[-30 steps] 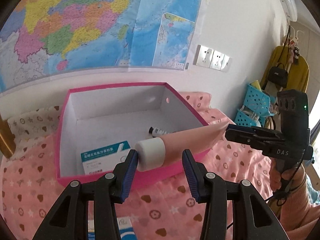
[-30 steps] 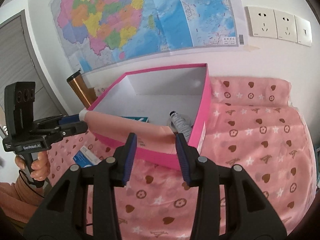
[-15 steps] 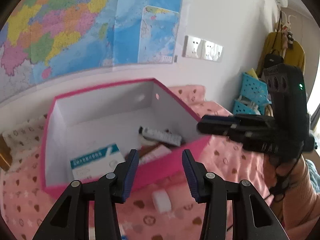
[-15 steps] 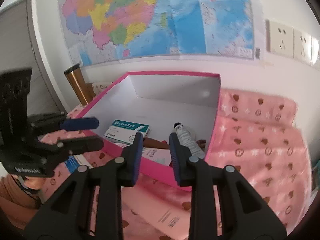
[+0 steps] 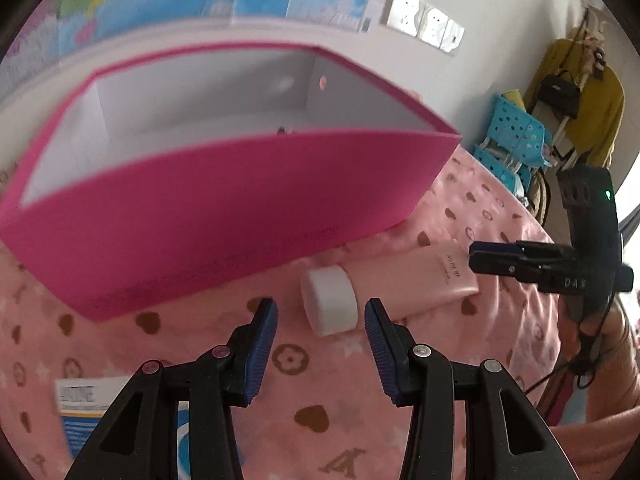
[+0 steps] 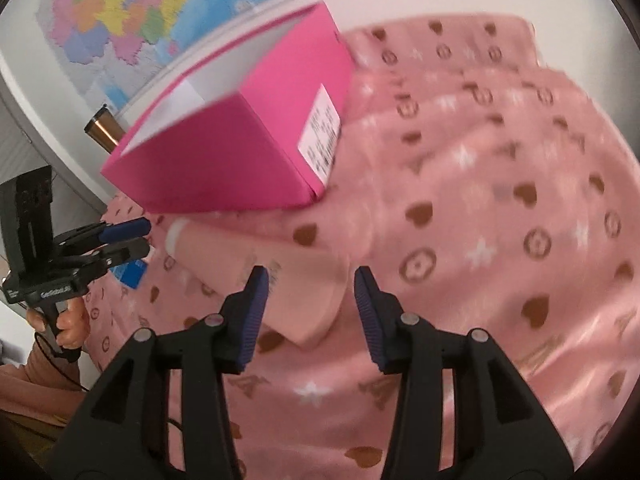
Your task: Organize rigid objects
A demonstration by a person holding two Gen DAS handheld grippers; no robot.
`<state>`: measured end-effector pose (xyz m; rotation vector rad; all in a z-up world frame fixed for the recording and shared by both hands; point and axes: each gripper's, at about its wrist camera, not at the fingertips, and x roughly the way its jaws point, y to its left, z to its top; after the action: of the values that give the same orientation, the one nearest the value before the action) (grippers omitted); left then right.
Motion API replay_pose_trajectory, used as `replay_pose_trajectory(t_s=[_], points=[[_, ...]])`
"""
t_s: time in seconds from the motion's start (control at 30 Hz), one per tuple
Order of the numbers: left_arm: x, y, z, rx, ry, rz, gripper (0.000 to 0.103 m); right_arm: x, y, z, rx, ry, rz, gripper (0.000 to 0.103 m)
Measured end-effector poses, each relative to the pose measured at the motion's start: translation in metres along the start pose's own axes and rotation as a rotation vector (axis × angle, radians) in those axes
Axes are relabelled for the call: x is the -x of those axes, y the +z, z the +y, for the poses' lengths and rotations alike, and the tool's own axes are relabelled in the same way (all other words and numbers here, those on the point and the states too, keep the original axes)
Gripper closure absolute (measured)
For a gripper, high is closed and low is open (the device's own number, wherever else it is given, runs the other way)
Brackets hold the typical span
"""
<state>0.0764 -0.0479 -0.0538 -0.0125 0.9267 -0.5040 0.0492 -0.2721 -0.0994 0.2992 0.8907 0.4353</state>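
Note:
A pale pink tube (image 5: 404, 276) with a white cap (image 5: 330, 300) lies on the pink patterned cloth, just in front of the magenta box (image 5: 224, 208). My left gripper (image 5: 320, 308) hangs low over the cloth and is open, with the cap just past its fingertips and untouched. In the right wrist view the tube (image 6: 256, 256) runs toward the left gripper (image 6: 136, 238). Its flat end lies between the fingers of my right gripper (image 6: 308, 276), whose jaws are opening; the pads do not press on it. The right gripper (image 5: 476, 256) also shows in the left wrist view, over the tube's flat end.
A blue and white carton (image 5: 80, 412) lies on the cloth at lower left. The magenta box (image 6: 224, 160) stands against the map wall beside a bronze cylinder (image 6: 102, 130). Blue baskets (image 5: 516, 136) and a yellow garment (image 5: 592, 112) are off to the right.
The tube, held over the box a second ago, now lies on the cloth in front of it. Both grippers have dropped low. The right jaws narrowed, then widened.

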Motion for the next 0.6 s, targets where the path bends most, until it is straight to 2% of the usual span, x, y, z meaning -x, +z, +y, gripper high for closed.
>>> replay_pose_trajectory(t_s=[0.07,0.27,0.6], points=[[-0.006,0.0,0.001,0.014,-0.032,0.013,0.057,-0.004,-0.002,0.001,-0.001,-0.006,0.006,0.056],[-0.012,0.0,-0.007,0.002,-0.061,0.021,0.059,-0.008,-0.002,0.006,0.0,0.01,0.0,0.055],[0.002,0.001,-0.015,0.004,-0.032,0.006,0.059,0.006,0.001,0.019,0.025,-0.005,-0.033,0.055]])
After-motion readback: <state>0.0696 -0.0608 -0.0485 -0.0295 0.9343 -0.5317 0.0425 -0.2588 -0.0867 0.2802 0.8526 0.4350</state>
